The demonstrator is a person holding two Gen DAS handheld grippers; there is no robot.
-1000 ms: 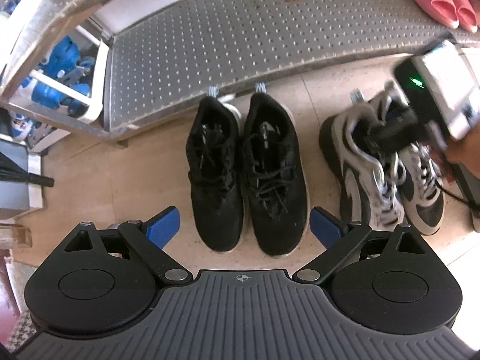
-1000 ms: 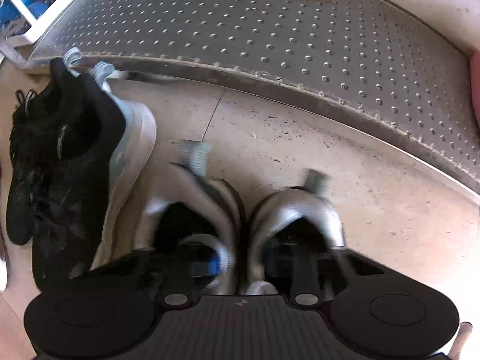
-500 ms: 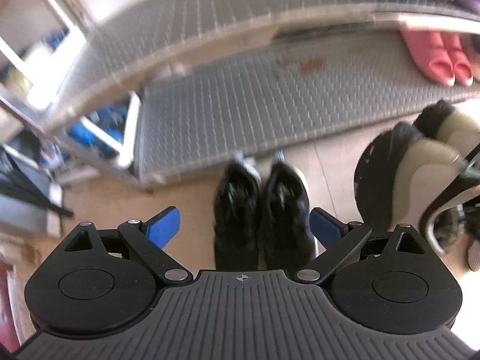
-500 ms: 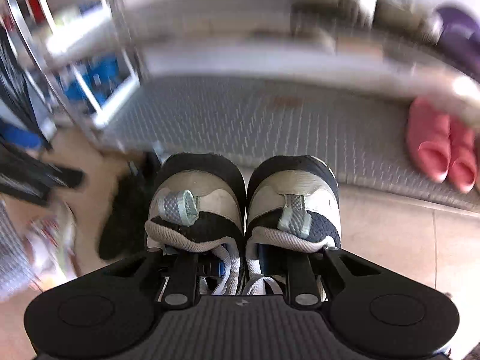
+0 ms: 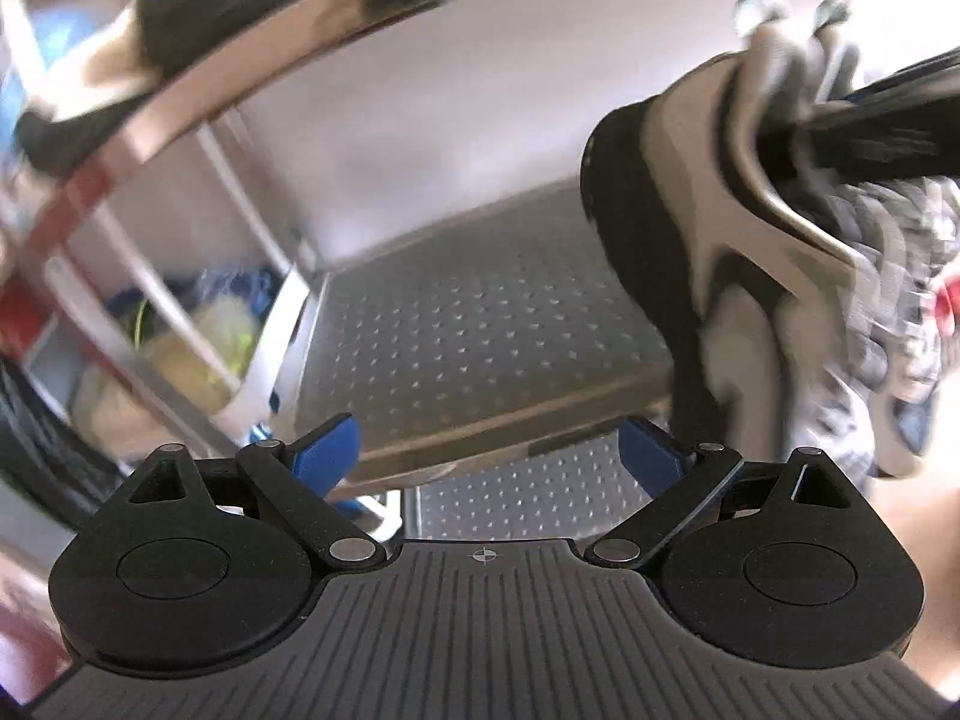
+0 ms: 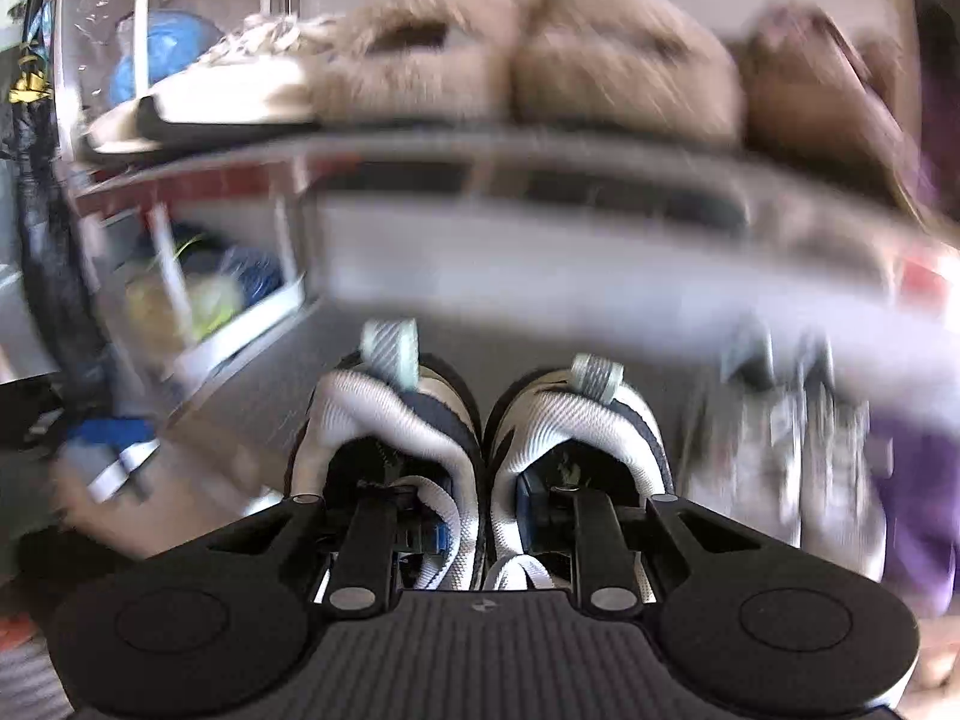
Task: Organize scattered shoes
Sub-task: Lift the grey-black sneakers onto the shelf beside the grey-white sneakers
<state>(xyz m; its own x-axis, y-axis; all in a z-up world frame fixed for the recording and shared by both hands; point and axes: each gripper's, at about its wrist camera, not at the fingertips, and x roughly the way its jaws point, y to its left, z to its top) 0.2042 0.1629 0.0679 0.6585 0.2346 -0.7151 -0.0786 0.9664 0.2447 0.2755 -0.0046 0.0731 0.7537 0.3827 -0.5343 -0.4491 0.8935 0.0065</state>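
My right gripper [image 6: 480,516] is shut on a pair of grey-and-white sneakers [image 6: 396,426], one finger inside each shoe, pinching the inner walls together. The pair hangs in the air, heels forward, in front of a metal shoe rack's middle shelf [image 6: 540,294]. In the left wrist view the same sneakers [image 5: 708,252] hang at the upper right with the right gripper's black fingers [image 5: 870,138] in them. My left gripper [image 5: 489,450] is open and holds nothing; it faces the perforated shelf [image 5: 480,330].
Furry beige slippers [image 6: 510,60] and a white sneaker [image 6: 228,90] sit on the upper shelf. Another grey pair [image 6: 780,420] stands on the middle shelf at right, next to something purple [image 6: 918,480]. A dark shoe [image 5: 210,12] lies on the upper shelf. Beside the rack, a white side rack [image 5: 198,330] holds bags.
Both grippers have risen and tilted up. The right one lifted the grey sneakers from the floor to shelf height. The black pair on the floor has left the left view.
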